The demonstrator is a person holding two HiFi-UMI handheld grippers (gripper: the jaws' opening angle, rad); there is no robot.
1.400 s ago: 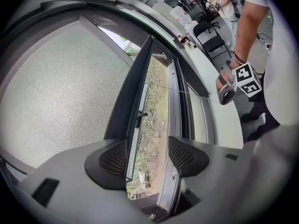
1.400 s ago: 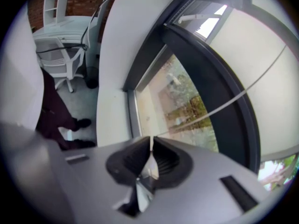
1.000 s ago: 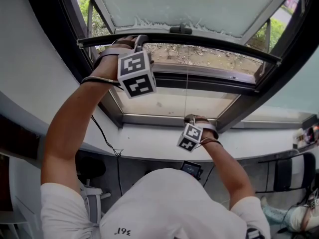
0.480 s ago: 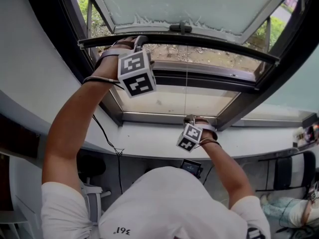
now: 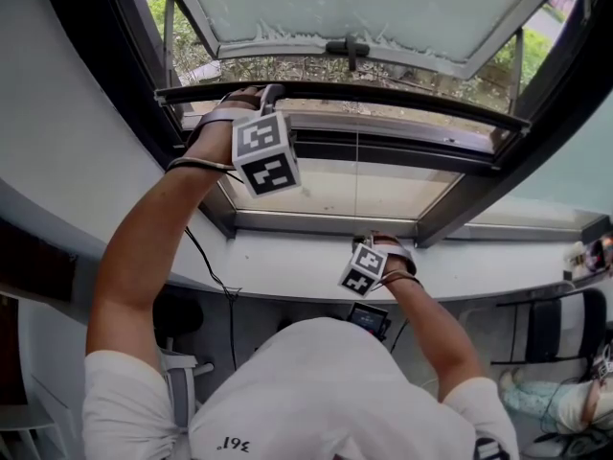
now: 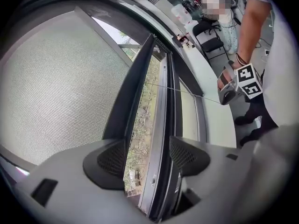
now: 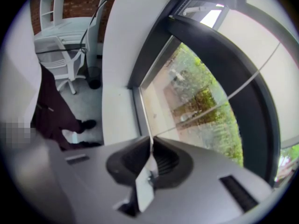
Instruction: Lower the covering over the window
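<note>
**Left tool open at the bar, right tool clamped on the cord**

Left gripper: jaws wide apart and just been opening. In its own view the covering's dark bar runs away from beside the left pad. The gap between the 2 pads shows only window frame and greenery. No pad visibly presses on anything, and whether the left pad touches the bar I cannot tell. The head view puts this gripper up at the left part of the bar, arm raised.

Right gripper: jaws together, clenched on a thin pull cord. A white tab sticks out below the pads. In the head view it sits low, just above the white sill, and the cord runs straight up from it to the bar.

Task thing: the bar lies across the upper part of the window opening, with the lower pane bare beneath it.

View differences:
- Only the left gripper view shows the mesh texture of the pale framed panel beside the bar. It also shows the right gripper side-on, with the cord leading to it.
- Only the right gripper view shows the white chair and the floor inside the room.
- Only the head view shows both arms and the full bar at once.
</note>
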